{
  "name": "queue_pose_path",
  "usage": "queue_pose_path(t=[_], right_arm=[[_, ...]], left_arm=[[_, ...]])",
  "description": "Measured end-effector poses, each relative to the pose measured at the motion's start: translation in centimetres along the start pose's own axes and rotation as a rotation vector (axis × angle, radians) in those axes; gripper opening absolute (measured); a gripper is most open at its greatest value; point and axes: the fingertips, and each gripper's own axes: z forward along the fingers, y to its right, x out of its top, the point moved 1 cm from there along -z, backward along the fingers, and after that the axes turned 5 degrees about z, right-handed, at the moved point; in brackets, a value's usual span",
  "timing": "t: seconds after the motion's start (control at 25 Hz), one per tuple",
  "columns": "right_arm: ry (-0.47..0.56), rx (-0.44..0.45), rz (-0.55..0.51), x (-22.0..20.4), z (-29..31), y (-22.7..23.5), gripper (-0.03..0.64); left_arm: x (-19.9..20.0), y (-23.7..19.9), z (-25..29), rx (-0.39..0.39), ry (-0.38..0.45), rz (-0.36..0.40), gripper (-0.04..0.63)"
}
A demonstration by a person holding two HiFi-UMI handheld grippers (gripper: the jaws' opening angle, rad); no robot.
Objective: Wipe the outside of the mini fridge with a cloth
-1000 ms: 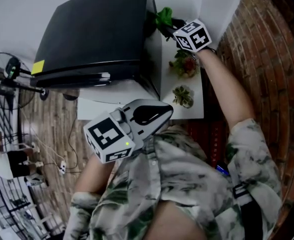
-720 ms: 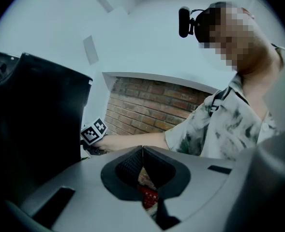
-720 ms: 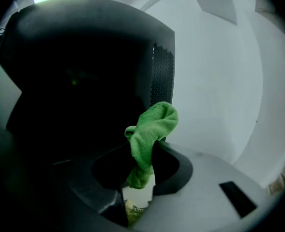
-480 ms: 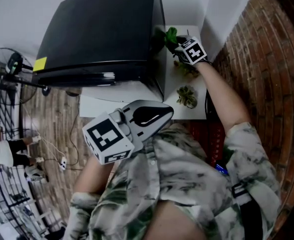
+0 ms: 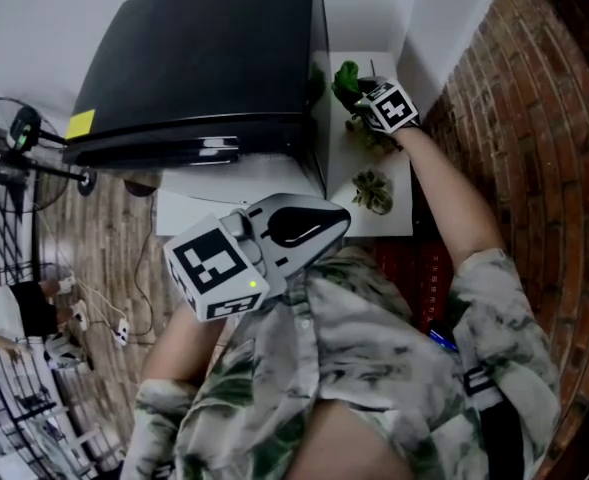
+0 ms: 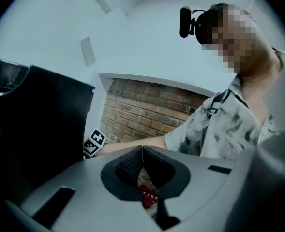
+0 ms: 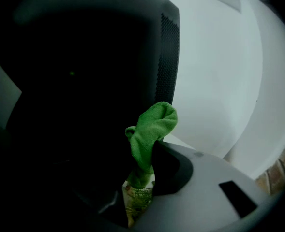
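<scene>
Jutting from right gripper [image 7: 141, 172]; green cloth [image 7: 151, 127]

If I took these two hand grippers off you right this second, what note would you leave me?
Left gripper: jaws together, empty, held near the chest.
Right gripper: clamped on the green cloth, close beside the side of the black mini fridge, above the white table.
Done: can't tell which faces are wiped.
Left: probably that side, then top and front.
</scene>
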Motion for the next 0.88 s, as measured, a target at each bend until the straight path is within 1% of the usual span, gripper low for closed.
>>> queue_pose_path(t=[0.12, 0.2, 0.4, 0.56, 0.64, 0.72, 0.88], right_arm=[[0.086, -0.02, -0.001, 3.2, -3.6, 0.7, 0.109], [0.159, -0.02, -0.021, 5.9, -6.4, 0.3, 0.109], [0.332, -0.023, -0.083, 12.2, -13.4, -2.2, 0.109], [0.427, -0.017, -0.132, 16.3, -17.1, -4.7, 0.109], [0.452, -0.015, -0.152, 17.3, -18.2, -5.8, 0.109], [0.455, -0.018, -0.162, 17.5, -18.3, -6.4, 0.109], [0.421, -0.021, -0.145, 15.6, -16.4, -6.2, 0.109]], left_arm=[[-0.2, 0.3, 0.0, -0.022, 0.0, 0.001, 0.026], [-0.4, 0.6, -0.2, -0.029, 0.0, 0.0, 0.026], [-0.8, 1.2, -0.3, -0.049, -0.001, -0.003, 0.026], [-0.9, 1.6, -0.3, -0.066, -0.001, -0.006, 0.026], [-1.0, 1.8, -0.4, -0.07, 0.0, -0.008, 0.026], [-1.2, 1.8, -0.5, -0.069, -0.001, -0.011, 0.026], [-1.5, 2.0, -0.7, -0.068, -0.004, -0.016, 0.026]])
